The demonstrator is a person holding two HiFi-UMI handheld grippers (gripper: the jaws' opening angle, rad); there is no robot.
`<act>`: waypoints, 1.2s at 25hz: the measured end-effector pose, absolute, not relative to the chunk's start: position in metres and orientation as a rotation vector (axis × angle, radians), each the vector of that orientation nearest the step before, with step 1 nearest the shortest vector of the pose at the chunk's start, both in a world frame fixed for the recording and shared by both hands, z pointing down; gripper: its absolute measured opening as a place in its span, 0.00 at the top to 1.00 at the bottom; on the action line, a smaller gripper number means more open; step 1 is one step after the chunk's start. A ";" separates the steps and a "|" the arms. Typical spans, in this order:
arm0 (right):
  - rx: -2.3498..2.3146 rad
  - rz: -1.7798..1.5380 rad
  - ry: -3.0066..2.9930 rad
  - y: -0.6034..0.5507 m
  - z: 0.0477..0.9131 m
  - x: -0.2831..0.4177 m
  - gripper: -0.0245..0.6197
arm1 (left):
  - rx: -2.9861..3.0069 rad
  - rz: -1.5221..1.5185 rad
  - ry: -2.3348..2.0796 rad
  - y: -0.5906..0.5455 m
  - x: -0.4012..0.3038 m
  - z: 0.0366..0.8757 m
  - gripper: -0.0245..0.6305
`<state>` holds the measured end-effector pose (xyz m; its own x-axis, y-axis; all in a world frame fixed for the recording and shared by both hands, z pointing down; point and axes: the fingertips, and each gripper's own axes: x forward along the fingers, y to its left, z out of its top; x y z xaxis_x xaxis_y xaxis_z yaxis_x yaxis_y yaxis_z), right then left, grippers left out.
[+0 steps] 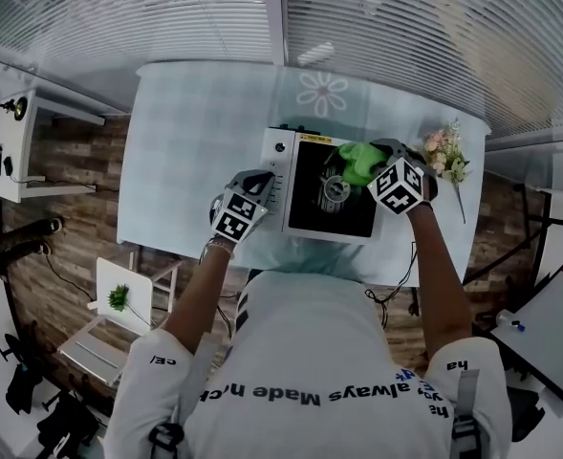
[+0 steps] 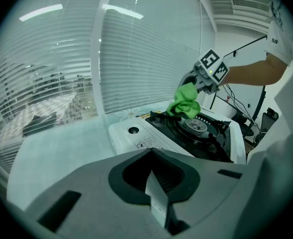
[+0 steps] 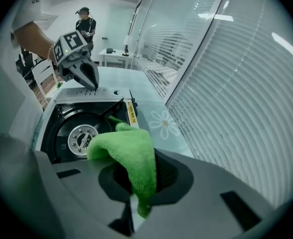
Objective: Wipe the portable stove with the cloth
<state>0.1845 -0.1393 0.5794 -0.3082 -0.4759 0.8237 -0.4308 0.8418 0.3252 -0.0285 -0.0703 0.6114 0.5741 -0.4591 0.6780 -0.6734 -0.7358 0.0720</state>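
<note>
My right gripper (image 3: 136, 205) pinches the green cloth (image 3: 129, 151) at the portable stove's (image 1: 279, 175) far edge. My left gripper (image 2: 158, 208) is pressed together, empty, by its left panel. I'd press the cloth flat and sweep around the burner (image 1: 335, 189).

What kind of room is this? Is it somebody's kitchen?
Probably not a kitchen; it looks more like an office or test room. Slatted blinds cover glass partitions. The portable stove sits on a small table rather than a counter. A white desk with equipment stands to one side.
</note>
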 end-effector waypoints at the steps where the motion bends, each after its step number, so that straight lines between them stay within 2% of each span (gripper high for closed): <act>1: 0.652 -0.045 -1.928 -0.140 0.588 0.182 0.92 | 2.486 0.933 -0.926 -0.070 -0.028 0.611 0.94; 12: 0.593 -0.034 -1.898 -0.145 0.614 0.160 0.92 | 2.481 0.902 -0.930 -0.070 -0.030 0.611 0.94; 30: 0.535 -0.145 -1.937 -0.151 0.615 0.069 0.92 | 2.492 0.891 -0.903 -0.070 -0.029 0.612 0.95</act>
<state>0.0693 -0.1509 0.6150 -0.3285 -0.4298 0.8411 -0.2995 0.8919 0.3388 -0.0293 -0.0702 0.6120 0.6008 -0.4507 0.6602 -0.6662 -0.7388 0.1019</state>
